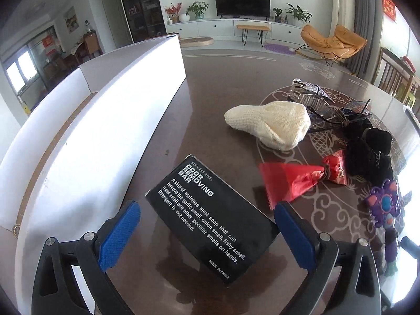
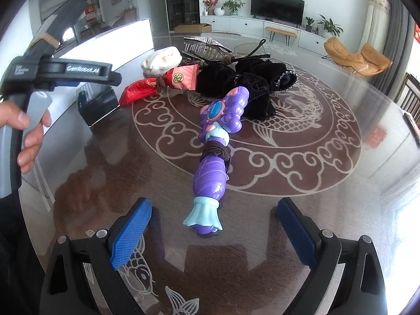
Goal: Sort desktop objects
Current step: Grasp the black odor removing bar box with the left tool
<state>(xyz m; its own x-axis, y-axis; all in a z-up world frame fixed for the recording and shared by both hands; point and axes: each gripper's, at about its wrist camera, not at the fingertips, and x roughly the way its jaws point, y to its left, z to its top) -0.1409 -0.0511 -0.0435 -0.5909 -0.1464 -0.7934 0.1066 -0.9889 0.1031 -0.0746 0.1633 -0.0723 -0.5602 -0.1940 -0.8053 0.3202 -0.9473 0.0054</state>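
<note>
My left gripper [image 1: 207,225] is open, its blue pads on either side of a black soap-bar box [image 1: 210,218] that lies on the table, not gripped. My right gripper [image 2: 214,223] is open and empty, just short of the tail end of a purple toy wand [image 2: 215,155] with a brown hair tie round it. The wand also shows in the left wrist view [image 1: 384,204]. Beyond lie a red packet [image 2: 160,85], a cream knitted hat [image 1: 270,124], black velvet cloth [image 2: 244,84], a silver hair clip [image 1: 309,94] and glasses [image 1: 346,115].
A white open cardboard box [image 1: 105,120] stands left of the black box on the brown glass-topped table [image 2: 302,157]. The left gripper's body and the hand holding it [image 2: 34,128] fill the left of the right wrist view. A living room lies behind.
</note>
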